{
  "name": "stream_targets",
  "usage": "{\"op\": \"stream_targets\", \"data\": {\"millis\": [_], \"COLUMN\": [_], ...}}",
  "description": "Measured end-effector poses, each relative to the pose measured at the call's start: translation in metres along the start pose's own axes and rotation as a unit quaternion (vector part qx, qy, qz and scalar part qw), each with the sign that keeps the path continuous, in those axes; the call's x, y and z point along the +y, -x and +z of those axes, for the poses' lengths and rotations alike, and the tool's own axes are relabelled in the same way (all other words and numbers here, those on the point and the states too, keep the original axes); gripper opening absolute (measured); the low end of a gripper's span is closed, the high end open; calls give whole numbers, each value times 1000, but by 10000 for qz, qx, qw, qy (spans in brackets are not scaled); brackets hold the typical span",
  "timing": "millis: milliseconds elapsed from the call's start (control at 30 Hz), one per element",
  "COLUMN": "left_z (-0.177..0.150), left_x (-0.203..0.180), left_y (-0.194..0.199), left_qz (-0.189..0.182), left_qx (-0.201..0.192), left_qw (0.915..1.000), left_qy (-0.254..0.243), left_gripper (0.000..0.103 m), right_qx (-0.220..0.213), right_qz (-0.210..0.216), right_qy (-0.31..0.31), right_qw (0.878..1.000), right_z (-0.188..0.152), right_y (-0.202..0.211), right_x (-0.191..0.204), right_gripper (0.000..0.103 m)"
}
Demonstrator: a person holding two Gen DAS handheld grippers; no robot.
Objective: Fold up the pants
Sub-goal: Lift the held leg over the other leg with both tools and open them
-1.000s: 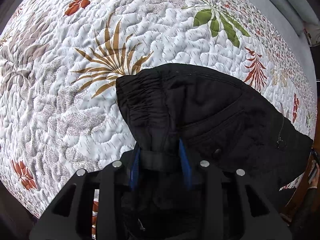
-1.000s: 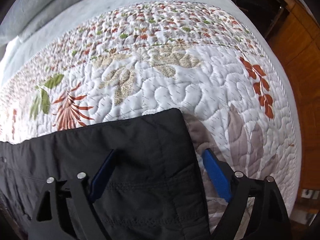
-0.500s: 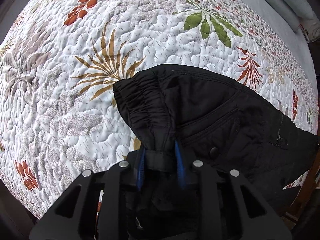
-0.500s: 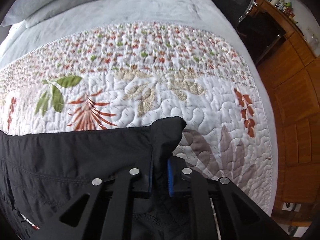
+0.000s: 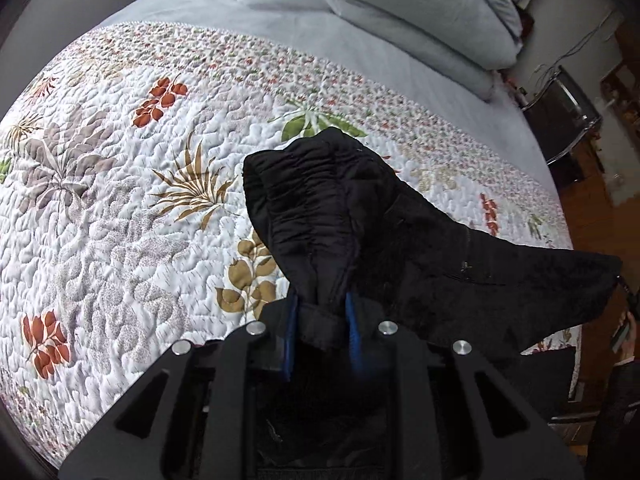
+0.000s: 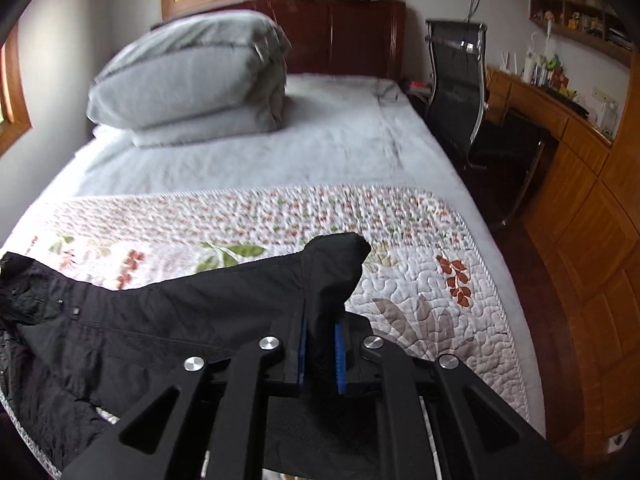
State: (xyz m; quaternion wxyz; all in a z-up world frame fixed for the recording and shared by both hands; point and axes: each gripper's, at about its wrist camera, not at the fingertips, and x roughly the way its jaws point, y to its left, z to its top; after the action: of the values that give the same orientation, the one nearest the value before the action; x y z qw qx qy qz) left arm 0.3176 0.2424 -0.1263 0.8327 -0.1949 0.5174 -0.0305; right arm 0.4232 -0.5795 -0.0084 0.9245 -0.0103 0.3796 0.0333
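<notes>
I am lifting both ends of the pants (image 5: 360,216) higher off the quilt (image 5: 120,208) than a second ago. My left gripper (image 5: 320,328) is clenching the waistband, my right gripper (image 6: 320,356) the hem; next I am carrying them over evenly.

The pants (image 5: 392,216) were plain black. The quilt (image 5: 120,208) beneath them was white, stitched in wavy lines and printed with rust-red, tan, grey and green leaves, with a band of small red and green sprigs along its far edge. The sheet (image 6: 320,148) and folded duvet (image 6: 192,76) were pale grey. Each tool (image 5: 322,332) (image 6: 320,354) was black with blue pads. The headboard (image 6: 344,36) was dark reddish wood.
</notes>
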Motion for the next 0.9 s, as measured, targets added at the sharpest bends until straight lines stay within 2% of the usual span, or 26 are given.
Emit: {"op": "stream_targets", "data": {"millis": [167, 300, 600, 900], "left_z": [-43, -83, -162, -213], "left_x": [5, 14, 37, 47], "left_y": [49, 77, 104, 104], "left_qz": [-434, -654, -788, -690], "left_qx": [-468, -688, -815, -711], "left_qw": [9979, 9954, 9934, 9950], "left_qy": [-91, -150, -151, -140], "left_gripper": [19, 20, 22, 26], "right_qx": [-836, -1172, -920, -661], "right_qz": [234, 324, 208, 116], "right_qy": [-189, -517, -1492, -2009], "right_qw": [9960, 9912, 9843, 9773], "right_z": [-39, -84, -198, -269], "right_y": [71, 112, 147, 162], "right_x": [-4, -18, -57, -68], "right_gripper": [10, 11, 11, 11]}}
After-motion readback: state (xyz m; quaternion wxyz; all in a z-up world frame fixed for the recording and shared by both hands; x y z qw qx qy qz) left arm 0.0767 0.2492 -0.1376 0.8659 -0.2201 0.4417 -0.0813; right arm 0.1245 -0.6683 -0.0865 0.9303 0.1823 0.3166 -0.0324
